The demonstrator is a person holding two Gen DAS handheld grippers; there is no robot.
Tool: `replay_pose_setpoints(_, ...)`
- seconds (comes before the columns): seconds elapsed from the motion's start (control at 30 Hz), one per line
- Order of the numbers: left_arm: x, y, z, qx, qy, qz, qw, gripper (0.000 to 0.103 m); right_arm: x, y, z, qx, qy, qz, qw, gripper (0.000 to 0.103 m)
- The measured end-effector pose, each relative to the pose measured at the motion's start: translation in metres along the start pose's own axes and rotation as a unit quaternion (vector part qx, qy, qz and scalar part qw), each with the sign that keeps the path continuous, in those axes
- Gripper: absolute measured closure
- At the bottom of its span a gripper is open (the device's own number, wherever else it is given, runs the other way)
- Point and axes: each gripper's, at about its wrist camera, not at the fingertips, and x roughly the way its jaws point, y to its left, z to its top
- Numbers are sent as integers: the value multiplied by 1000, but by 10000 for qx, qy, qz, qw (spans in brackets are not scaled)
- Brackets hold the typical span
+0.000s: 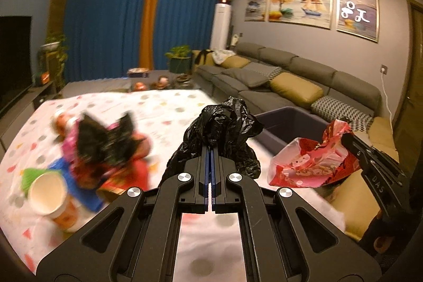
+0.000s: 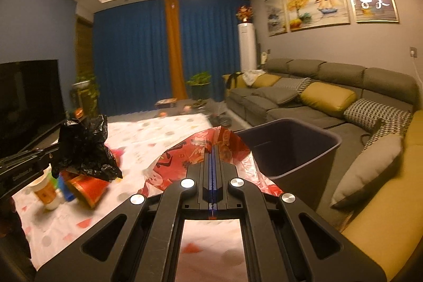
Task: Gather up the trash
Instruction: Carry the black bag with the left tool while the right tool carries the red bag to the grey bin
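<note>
The right tool [image 2: 212, 149], clamped on the red wrapper [image 2: 224, 144], is nearer to the dark bin [image 2: 312, 134], which stands just ahead to its right, while the left tool [image 1: 211, 149] pinches the black bag [image 1: 224, 123] further left.
</note>
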Motion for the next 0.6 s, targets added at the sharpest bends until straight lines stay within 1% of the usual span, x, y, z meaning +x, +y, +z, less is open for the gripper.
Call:
replay_pose_setpoints(0.17,40,-43,21,222,-89,-261,9994,103,19,-38,19,85,-175,-493,9986,102)
replay_pose_setpoints(0.33,84,-73,35,299,-72,-476,9984,103,45,-76,31,245,-248,-984,9945,102)
replay_pose_setpoints(0.37,96,-80,39,282,-52,-553,9981,103,48,-81,31,283,-251,-1039,9939,102)
replay_pose_setpoints(0.5,121,-98,44,304,-52,-731,9969,103,64,-99,32,305,-277,-1317,9904,102)
replay_pose_setpoints(0.6,139,-108,44,352,-8,-833,9959,103,74,-106,28,289,-228,-1428,9891,102)
